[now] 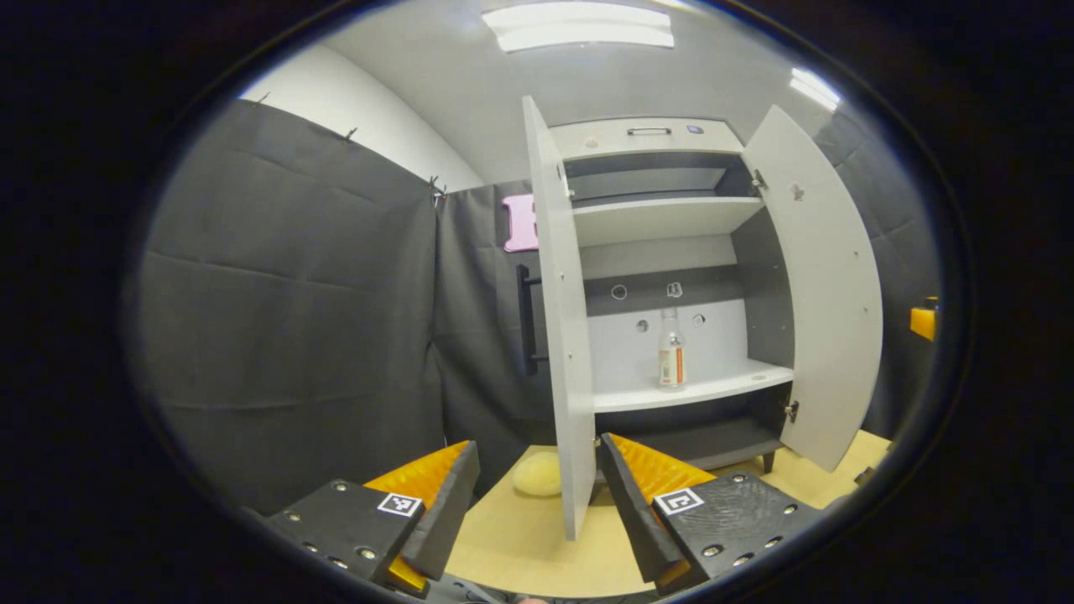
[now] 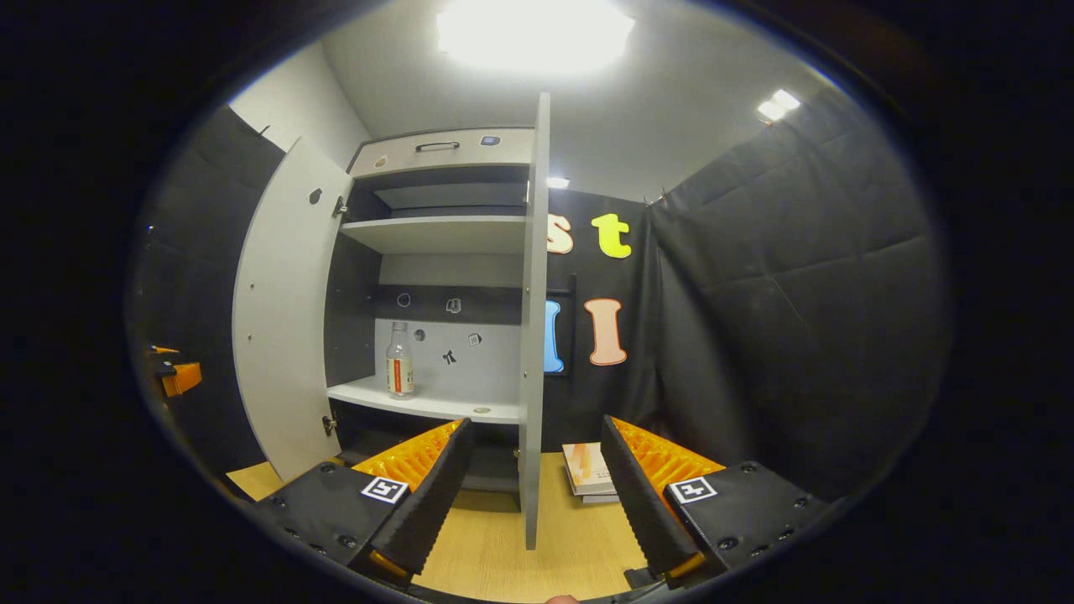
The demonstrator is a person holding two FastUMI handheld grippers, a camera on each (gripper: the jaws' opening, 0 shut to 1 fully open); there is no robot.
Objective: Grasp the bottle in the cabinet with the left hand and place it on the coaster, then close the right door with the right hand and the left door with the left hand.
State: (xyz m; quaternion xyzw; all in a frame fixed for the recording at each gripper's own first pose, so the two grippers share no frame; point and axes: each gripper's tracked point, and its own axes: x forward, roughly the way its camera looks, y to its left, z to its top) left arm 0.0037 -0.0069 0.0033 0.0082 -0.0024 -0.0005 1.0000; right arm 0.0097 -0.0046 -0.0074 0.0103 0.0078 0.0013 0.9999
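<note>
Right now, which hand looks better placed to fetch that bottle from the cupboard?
Left. Its open claw faces the open cupboard, with the bottle upright on the shelf slightly right of its line. The right claw faces a door's edge.

I see dark grey cloth walls point(image 1: 294, 319) hung from small clips enclosing the booth, with a plain white wall point(image 1: 369, 126) rising behind them on the left. Overhead, a grey ceiling point(image 2: 671, 126) carries bright rectangular light panels point(image 1: 579, 27). Below, a pale wooden tabletop point(image 2: 512, 554) runs near to far, and a small stack of books point(image 2: 590, 470) lies on it at the far right.
</note>
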